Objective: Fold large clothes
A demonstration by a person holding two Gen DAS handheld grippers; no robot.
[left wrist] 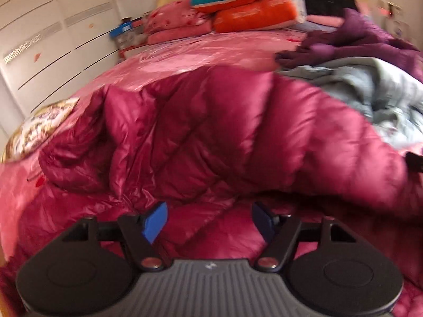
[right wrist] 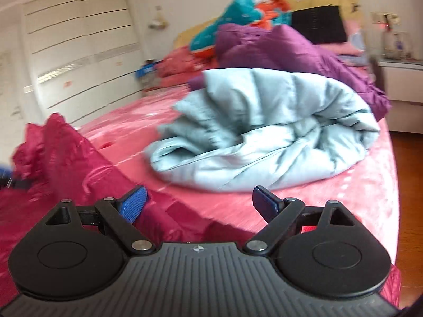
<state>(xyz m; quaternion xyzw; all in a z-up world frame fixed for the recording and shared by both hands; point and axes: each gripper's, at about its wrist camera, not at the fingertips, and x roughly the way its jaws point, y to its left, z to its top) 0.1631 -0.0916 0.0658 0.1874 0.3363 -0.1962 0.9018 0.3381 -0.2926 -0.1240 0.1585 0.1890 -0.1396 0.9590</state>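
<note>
Pink satin bedding covers the bed (right wrist: 343, 185), with a white wardrobe (right wrist: 79, 52) against the wall on the left and a nightstand (right wrist: 401, 79) at the far right. Stacked at the far end are pink folded blankets (left wrist: 174, 23) and teal and orange pillows (left wrist: 246, 2).

A crimson quilted down coat (left wrist: 211, 132) lies spread across the near part of the bed, filling most of the left wrist view; in the right wrist view its edge sits at the near left. Farther back and to the right lies a crumpled pale grey-blue coat (right wrist: 264, 132), and beyond it, touching it, a purple coat (right wrist: 277, 45).

Over the crimson coat, the left tool (left wrist: 208, 220) has its blue pads apart and nothing gripped between them. The right tool (right wrist: 199, 204) is likewise spread wide and empty, over the crimson coat's edge and the pink bedding, pointing toward the grey-blue coat.
</note>
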